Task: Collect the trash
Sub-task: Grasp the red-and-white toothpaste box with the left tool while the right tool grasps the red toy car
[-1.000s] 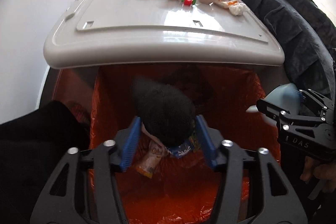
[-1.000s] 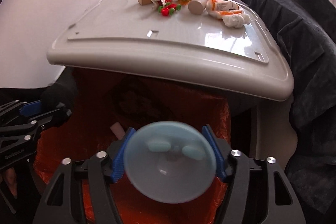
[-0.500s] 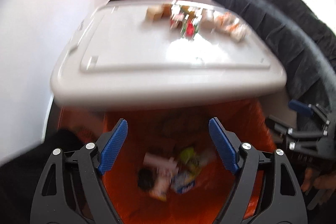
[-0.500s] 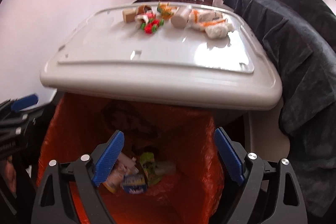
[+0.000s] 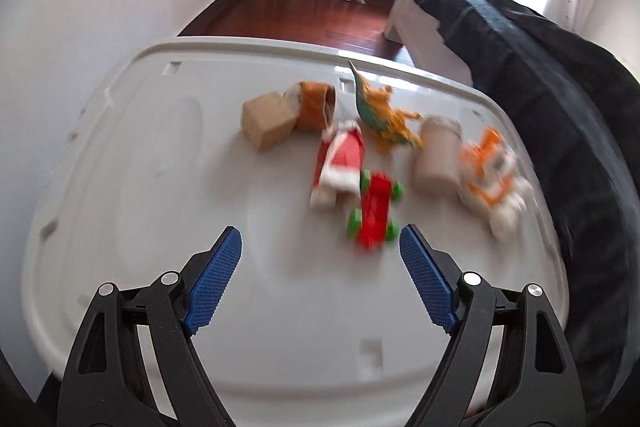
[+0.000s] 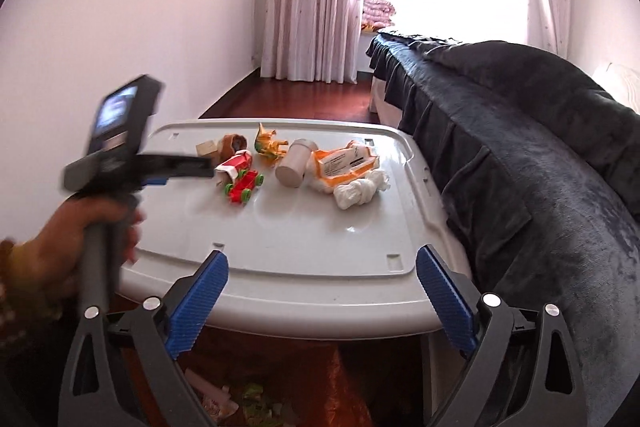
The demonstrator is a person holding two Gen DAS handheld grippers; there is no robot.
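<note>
Both grippers are spread wide and hold nothing. The left gripper [image 5: 320, 251] hangs over the bare near half of the white bench [image 5: 160, 187]; the trash sits clustered at the far side: box [image 5: 267, 121], red toy car [image 5: 374, 211], cup [image 5: 438, 157], orange packet [image 5: 490, 167], all blurred. The right gripper [image 6: 322, 279] sits off the near edge, above the orange bag [image 6: 344, 387], unseen by the left. A dark bedcover [image 6: 540, 155] crowds the bench's right edge.

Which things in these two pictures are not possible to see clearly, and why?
- Left wrist view: motion blur smears the red toy car with green wheels; details lost.
- Right wrist view: the small tan cardboard box is partly hidden by the left gripper.
- Orange-lined bin: contents cut off by the frame edge.
</note>
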